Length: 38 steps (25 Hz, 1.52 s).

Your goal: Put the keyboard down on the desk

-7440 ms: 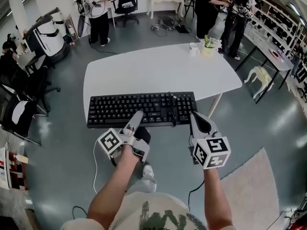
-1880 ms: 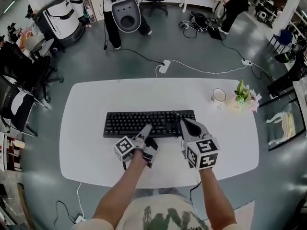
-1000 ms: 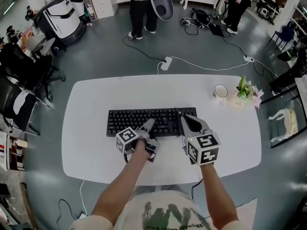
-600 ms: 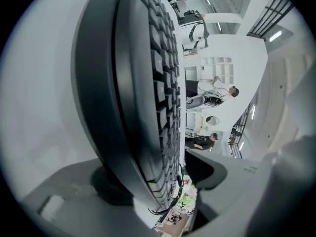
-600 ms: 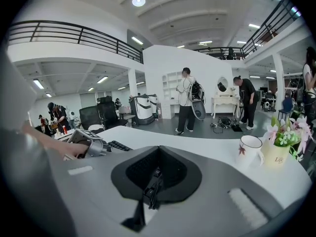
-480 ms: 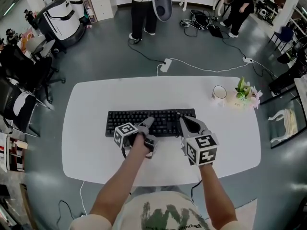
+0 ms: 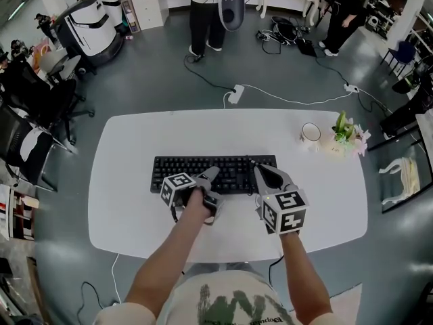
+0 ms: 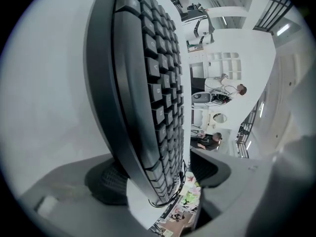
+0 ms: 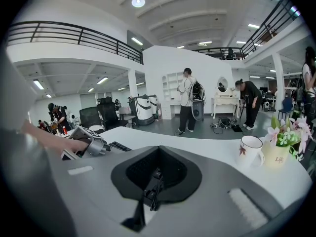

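Note:
The black keyboard (image 7: 203, 171) lies flat on the white desk (image 7: 135, 202), a little in front of the middle. My left gripper (image 7: 210, 176) straddles its front edge near the centre. In the left gripper view the keyboard (image 8: 143, 93) runs between the pads, and the right pad (image 8: 210, 169) stands clear of the keys. These jaws have just been opening and are open. My right gripper (image 7: 260, 175) sits at the keyboard's right front corner. Its jaws are shut on a thin black edge of the keyboard (image 9: 153, 186).
A white mug (image 7: 310, 133) and a small pot of flowers (image 7: 344, 135) stand at the desk's far right. Beyond the desk are a power strip (image 7: 235, 93) with cables on the grey floor, standing people, and black chairs (image 7: 27, 147) to the left.
Several seconds ago the keyboard was held in front of the desk over the floor; now it rests on the desk. In the last second the left gripper turned a little, its marker cube tilting; the right stayed still.

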Available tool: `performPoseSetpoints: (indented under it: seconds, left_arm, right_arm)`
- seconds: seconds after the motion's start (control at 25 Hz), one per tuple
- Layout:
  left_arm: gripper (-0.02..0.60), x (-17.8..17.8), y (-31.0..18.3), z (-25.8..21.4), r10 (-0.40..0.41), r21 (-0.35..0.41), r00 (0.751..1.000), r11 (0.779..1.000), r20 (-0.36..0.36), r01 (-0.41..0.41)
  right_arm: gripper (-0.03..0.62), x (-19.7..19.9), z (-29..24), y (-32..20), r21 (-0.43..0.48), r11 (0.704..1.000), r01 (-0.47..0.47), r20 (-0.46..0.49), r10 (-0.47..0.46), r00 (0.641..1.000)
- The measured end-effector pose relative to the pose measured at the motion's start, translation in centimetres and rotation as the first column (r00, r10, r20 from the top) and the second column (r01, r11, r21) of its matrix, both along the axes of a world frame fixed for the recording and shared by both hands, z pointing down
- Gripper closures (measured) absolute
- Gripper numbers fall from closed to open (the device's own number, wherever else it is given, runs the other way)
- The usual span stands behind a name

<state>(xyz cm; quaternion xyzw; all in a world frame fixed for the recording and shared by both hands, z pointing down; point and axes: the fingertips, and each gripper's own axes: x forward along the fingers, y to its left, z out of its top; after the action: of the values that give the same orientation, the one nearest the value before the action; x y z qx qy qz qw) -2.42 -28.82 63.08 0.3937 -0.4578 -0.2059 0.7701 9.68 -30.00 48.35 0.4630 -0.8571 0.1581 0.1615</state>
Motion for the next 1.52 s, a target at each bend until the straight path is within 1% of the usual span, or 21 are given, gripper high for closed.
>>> performPoseSetpoints:
  seconds: [0.12,0.6,0.76,0.8,0.84,0.88,0.96,1.16,1.2,1.28,1.32,1.4,1.44,1.52]
  left_arm:
    - [0.193,-0.2,0.6,-0.1,0.010,-0.014,1.000,1.000,0.000,-0.010]
    - [0.189,-0.5,2.6,-0.2,0.023,-0.022,1.000,1.000,0.002,-0.023]
    - [0.189,-0.6,2.8,-1.1,0.035,0.012,0.999,0.999,0.006,-0.035]
    - [0.189,-0.7,2.8,-1.4,0.041,0.027,0.999,0.999,0.018,-0.042]
    - [0.217,-0.8,2.6,-1.9,0.047,0.047,0.998,0.998,0.034,-0.049]
    - [0.228,-1.0,2.4,-2.5,0.054,0.069,0.997,0.996,0.050,-0.058]
    - [0.233,-1.3,1.8,-3.8,0.069,0.117,0.994,0.990,0.084,-0.079]
    - [0.301,-2.5,0.8,-6.0,0.099,0.214,0.975,0.966,0.201,-0.143]
    - [0.304,-2.6,0.7,-6.3,0.108,0.229,0.970,0.960,0.219,-0.159]
    - [0.343,-3.0,0.3,-7.2,0.123,0.262,0.956,0.945,0.265,-0.194]
    - [0.352,-3.2,0.1,-7.7,0.130,0.278,0.947,0.936,0.293,-0.214]
    - [0.381,-3.7,-0.4,-8.9,0.141,0.314,0.924,0.913,0.356,-0.261]
    - [0.396,-3.9,-0.6,-9.6,0.145,0.334,0.906,0.896,0.399,-0.291]
    - [0.410,-4.3,-0.9,-11.3,0.143,0.369,0.852,0.856,0.503,-0.362]
  right_arm:
    - [0.595,-0.5,-0.3,0.1,0.004,1.000,0.003,0.003,-0.003,1.000]
    - [0.594,-0.6,-0.8,0.3,0.017,1.000,-0.001,0.025,0.000,1.000]
    - [0.595,-0.5,-1.0,0.4,0.019,1.000,-0.005,0.031,0.004,1.000]
    - [0.594,-0.5,-1.1,0.5,0.020,1.000,-0.005,0.032,0.004,0.999]
    - [0.595,-0.5,-1.2,0.5,0.022,1.000,-0.005,0.032,0.004,0.999]
    - [0.595,-0.5,-1.4,0.5,0.024,1.000,-0.005,0.032,0.004,0.999]
    - [0.595,-0.5,-1.8,0.5,0.030,1.000,-0.006,0.035,0.005,0.999]
    - [0.595,-0.2,-2.4,0.8,0.048,0.999,-0.003,0.033,0.001,0.999]
    - [0.595,-0.1,-2.6,0.8,0.052,0.999,-0.002,0.033,0.000,0.999]
    - [0.595,0.0,-3.1,0.8,0.060,0.998,0.000,0.034,-0.002,0.999]
    - [0.595,0.0,-3.4,0.7,0.064,0.998,0.002,0.035,-0.004,0.999]
    - [0.595,0.0,-4.0,0.5,0.071,0.997,0.004,0.035,-0.006,0.999]
    - [0.595,0.0,-4.3,0.5,0.075,0.997,0.004,0.035,-0.006,0.999]
    - [0.595,0.1,-4.8,0.4,0.086,0.996,0.004,0.036,-0.007,0.999]
